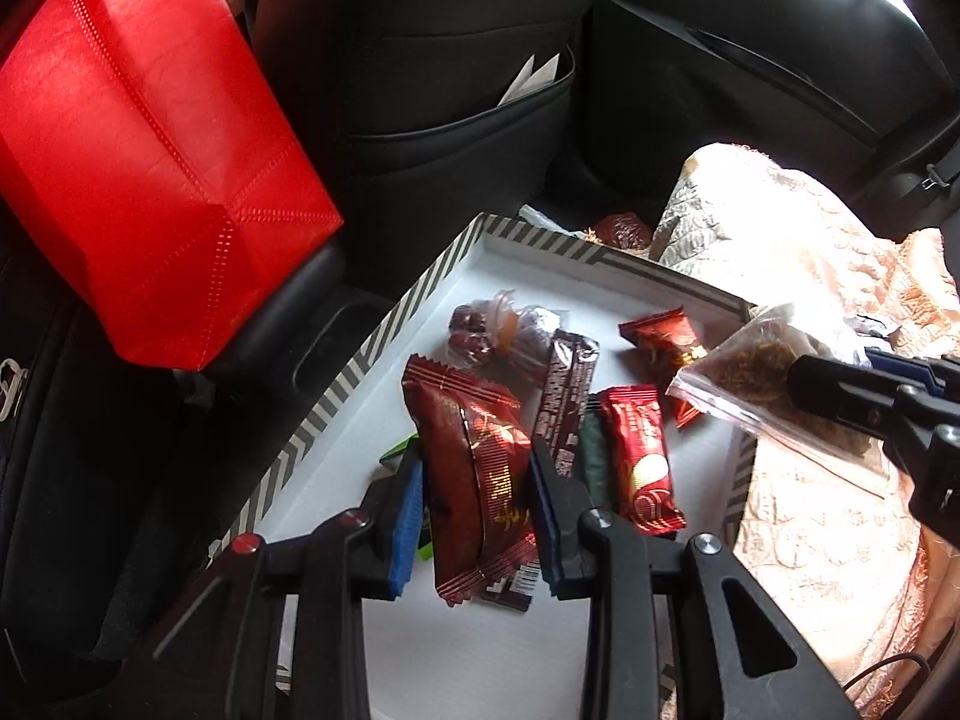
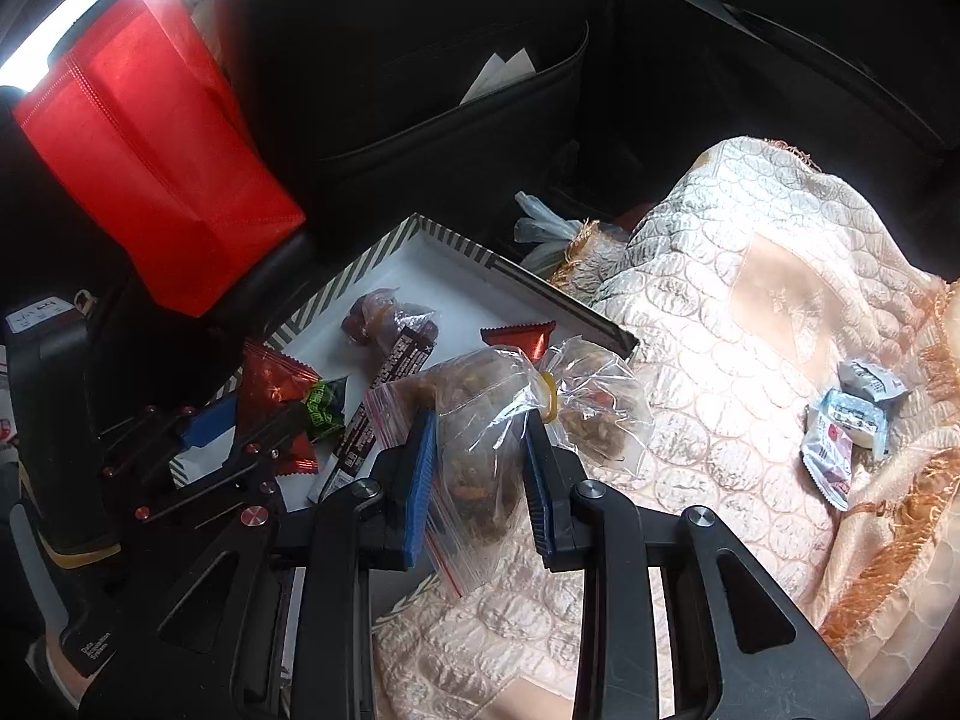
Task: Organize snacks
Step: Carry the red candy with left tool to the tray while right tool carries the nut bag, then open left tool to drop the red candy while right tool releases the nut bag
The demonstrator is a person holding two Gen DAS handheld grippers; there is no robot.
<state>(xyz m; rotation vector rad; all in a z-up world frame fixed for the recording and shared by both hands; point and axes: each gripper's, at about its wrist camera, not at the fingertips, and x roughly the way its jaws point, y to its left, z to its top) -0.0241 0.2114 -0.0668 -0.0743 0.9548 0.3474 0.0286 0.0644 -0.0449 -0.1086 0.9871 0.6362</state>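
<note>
Left-wrist view, from left to right. A red bag of non-woven fabric, with stitched seams and folded gussets, leans tilted against the black leather seat back, whose pocket holds white papers. Below lies a shallow rectangular tray with a smooth white floor and a chevron-striped rim. The left gripper, its black fingers faced with blue ribbed pads, pinches a long, glossy dark red foil packet with crimped ends, held over the tray. On the tray floor are a knotted clear bag of dark red fruits, a slim brown bar wrapper, a small red foil packet and a red candy pack near the far rim. A green wrapper edge shows behind the left pad.

Right-wrist view, from left to right. The same bag, tray and left tool appear at the left side. The right gripper is pressed together on a crinkled clear zip bag of brown dried shreds. The bag has a red seal line and is cinched by a yellow rubber band. It hangs at the tray's right edge, partly over the quilted cover. This cover is a satin, peach-and-cream cloth with a scale-like stitch pattern and orange fringe. Two small pale blue and white wrapped snacks lie on it, well apart from the tray. A thin translucent plastic bag sits just beyond the tray's far corner.
</note>
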